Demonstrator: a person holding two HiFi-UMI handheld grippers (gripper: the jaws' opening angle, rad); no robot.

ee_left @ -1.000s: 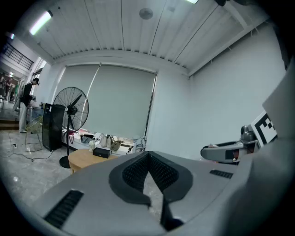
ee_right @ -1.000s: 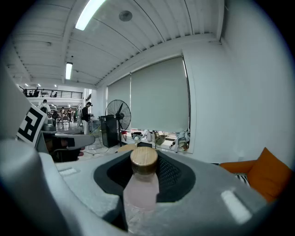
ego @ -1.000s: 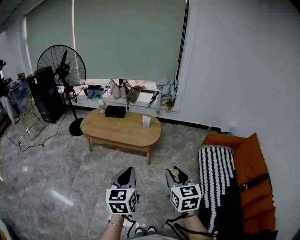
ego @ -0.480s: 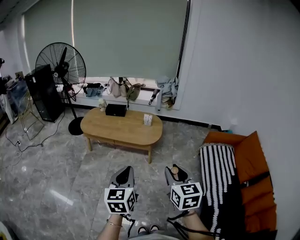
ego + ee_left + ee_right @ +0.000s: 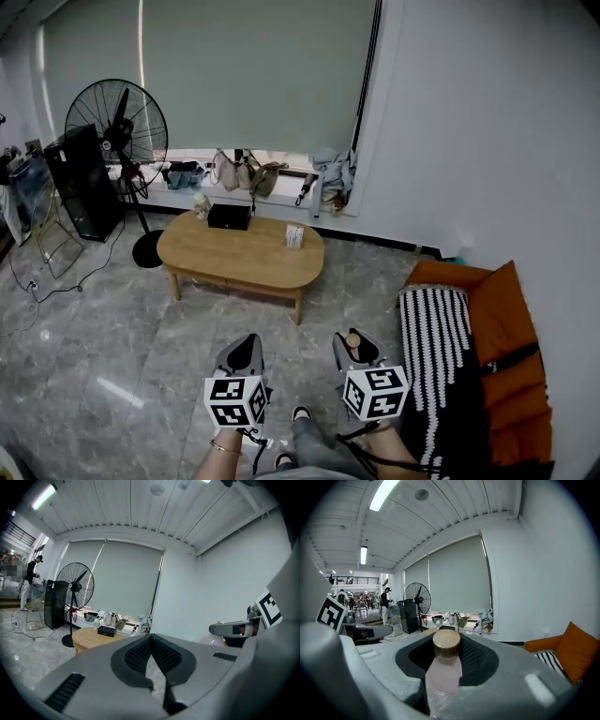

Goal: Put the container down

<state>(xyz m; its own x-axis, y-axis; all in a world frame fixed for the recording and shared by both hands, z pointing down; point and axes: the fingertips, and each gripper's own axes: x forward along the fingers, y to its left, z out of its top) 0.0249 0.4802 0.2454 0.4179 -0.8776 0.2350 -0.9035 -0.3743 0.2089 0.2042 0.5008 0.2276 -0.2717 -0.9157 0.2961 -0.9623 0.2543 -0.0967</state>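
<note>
Pinched in right gripper (image 5: 356, 349), well short of the oval counter (image 5: 234, 261): container (image 5: 443, 667), pale pink, wooden lid (image 5: 446, 643) pointing ahead. Probably light, thin-walled, smooth and easily squeezed; best gripped on the body, not the lid. Left gripper (image 5: 150, 641) pressed together, empty.

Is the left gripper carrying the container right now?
No, the left gripper is closed and empty; the right gripper clamps the container.
</note>
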